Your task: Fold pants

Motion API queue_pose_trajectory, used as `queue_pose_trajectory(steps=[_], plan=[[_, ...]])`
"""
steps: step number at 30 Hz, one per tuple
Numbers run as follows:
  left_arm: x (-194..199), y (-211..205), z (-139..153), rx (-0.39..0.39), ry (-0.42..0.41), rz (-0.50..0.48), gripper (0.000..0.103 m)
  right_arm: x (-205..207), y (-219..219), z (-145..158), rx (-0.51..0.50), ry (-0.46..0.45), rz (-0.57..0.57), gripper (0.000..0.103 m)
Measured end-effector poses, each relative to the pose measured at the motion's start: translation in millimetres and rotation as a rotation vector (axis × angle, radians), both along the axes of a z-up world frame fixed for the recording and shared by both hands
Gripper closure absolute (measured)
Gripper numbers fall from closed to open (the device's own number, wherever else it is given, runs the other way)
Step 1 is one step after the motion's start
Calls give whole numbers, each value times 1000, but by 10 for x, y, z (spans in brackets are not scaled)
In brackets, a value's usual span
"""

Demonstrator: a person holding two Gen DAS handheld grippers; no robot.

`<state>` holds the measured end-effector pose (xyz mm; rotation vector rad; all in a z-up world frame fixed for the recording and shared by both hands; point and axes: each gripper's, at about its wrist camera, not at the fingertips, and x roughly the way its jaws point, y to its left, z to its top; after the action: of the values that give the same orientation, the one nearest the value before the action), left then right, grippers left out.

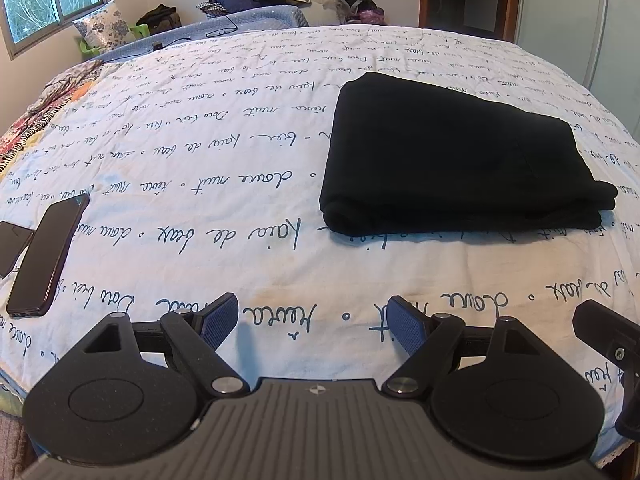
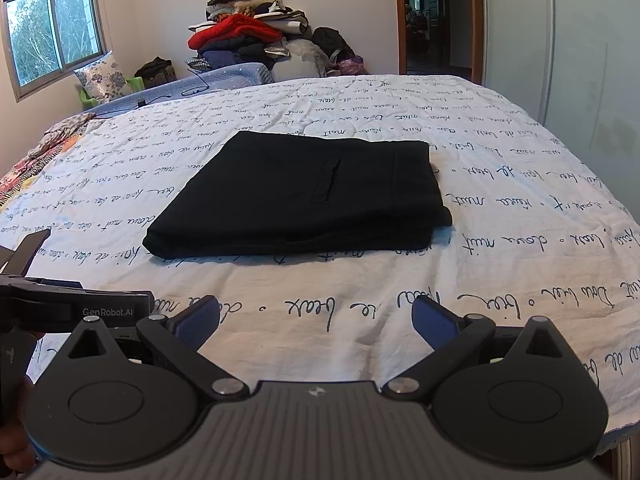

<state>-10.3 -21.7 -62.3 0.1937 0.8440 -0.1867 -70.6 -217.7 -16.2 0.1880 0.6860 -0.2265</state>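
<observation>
Black pants [image 1: 456,160] lie folded into a flat, thick rectangle on the white bedspread with blue handwriting [image 1: 240,152]. In the right wrist view the same pants [image 2: 304,196] sit straight ahead, a pocket slit showing on top. My left gripper [image 1: 312,316] hovers over the near edge of the bed, open, its blue pads [image 1: 218,320] wide apart with nothing between them. My right gripper [image 2: 316,316] is also open and empty, short of the pants. Neither gripper touches the cloth.
Two dark phones [image 1: 48,252] lie on the bedspread at the left. A pile of clothes [image 2: 252,36] is stacked beyond the far edge of the bed, with a pillow [image 2: 104,76] near the window. The other gripper's body [image 2: 72,308] shows at the left of the right wrist view.
</observation>
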Motion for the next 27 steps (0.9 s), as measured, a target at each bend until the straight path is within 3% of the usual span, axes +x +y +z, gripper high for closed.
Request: queue_pose_trajectory(steps=[27], plan=[[-12,-18,57,16,-15,-2,19,-30,-16,33,10,-14,0,0]])
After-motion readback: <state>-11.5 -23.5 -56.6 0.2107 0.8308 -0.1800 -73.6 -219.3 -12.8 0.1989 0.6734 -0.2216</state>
